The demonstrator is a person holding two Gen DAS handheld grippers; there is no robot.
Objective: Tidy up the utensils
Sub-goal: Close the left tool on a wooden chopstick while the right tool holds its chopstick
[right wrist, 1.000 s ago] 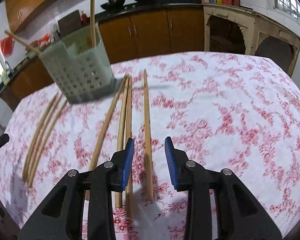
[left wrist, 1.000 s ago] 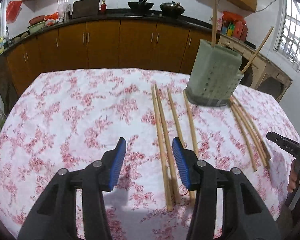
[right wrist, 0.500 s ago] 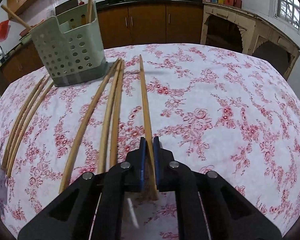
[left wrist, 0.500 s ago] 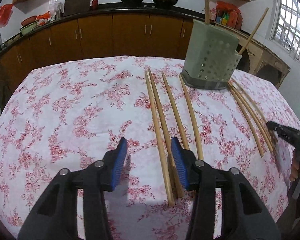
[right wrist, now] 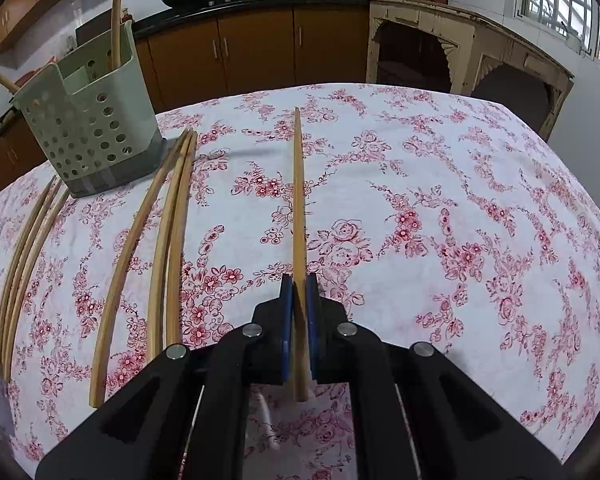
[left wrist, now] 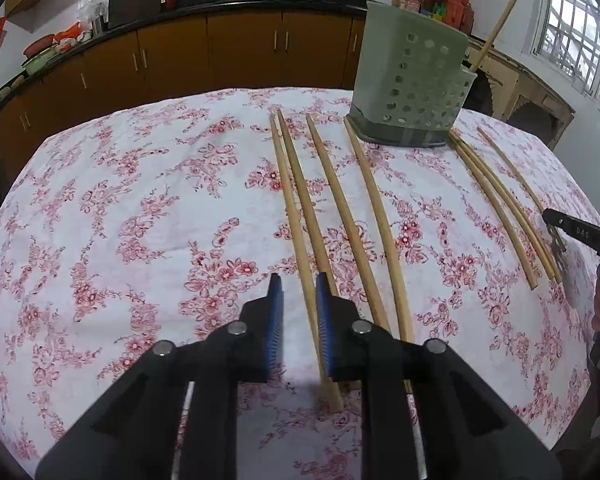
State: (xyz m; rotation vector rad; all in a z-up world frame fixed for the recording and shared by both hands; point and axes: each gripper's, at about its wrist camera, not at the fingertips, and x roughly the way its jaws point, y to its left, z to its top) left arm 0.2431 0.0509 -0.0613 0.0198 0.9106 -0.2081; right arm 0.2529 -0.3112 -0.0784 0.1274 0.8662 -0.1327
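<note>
The counter (left wrist: 100,208), under its red-flowered cloth, carries everything, and the grey-green perforated holder (left wrist: 410,84) stands at the upper right of the left wrist view, upper left of the right wrist view, with two sticks already upright in it. Your biggest risk is at that holder: it looks light, and a long chopstick swung in at a slant could, I judge, catch its rim and tip or shove it.

Loose chopsticks lie in rows across the cloth, four running up the middle of the left view and three more (left wrist: 500,200) at the right, near the holder's base.

Your right hand-held gripper (right wrist: 299,292) is clamped on a single chopstick (right wrist: 299,208) near its lower end, at the frame's centre. Held so close to one end, the long free part may droop or swivel between the pads when you lift.

Your left hand-held gripper (left wrist: 298,292) is closing around the leftmost chopstick (left wrist: 290,200); the pads do not yet press on it, and it sits close to the right pad. Its neighbour (left wrist: 306,208) lies just beside it, passing under that right finger, so the closing jaws could pinch both, or nudge one and set it rolling across the cloth.
</note>
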